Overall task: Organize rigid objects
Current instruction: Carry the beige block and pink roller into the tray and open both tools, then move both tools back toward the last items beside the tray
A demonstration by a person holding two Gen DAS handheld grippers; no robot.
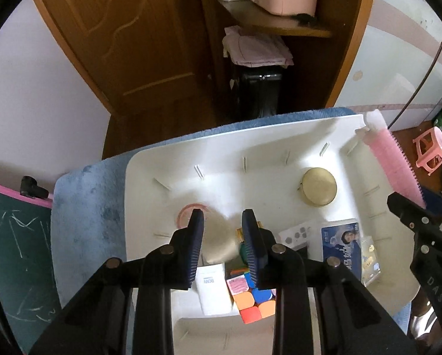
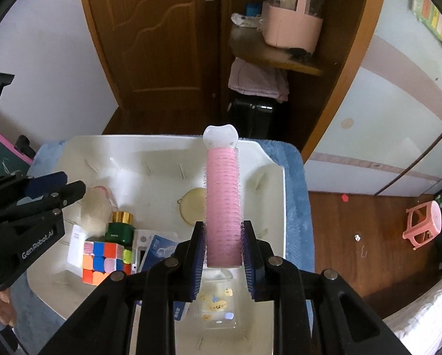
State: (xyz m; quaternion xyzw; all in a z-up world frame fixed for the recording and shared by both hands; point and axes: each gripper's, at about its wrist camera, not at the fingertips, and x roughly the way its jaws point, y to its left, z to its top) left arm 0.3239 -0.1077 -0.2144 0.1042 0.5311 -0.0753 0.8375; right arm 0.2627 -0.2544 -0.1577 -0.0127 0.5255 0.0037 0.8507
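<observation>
My right gripper is shut on a pink hair roller with a white clip end, held above the white tray; the roller also shows in the left wrist view. My left gripper is open and empty above the tray, over a cream puff and a colour cube. The tray holds the cube, a green bottle with gold cap, a round gold compact, a white box, a blue card and a clear case.
The tray lies on a blue towel. A chalkboard is at the left. A wooden door and shelf with a pink basket stand behind. A pink stool is on the floor at right.
</observation>
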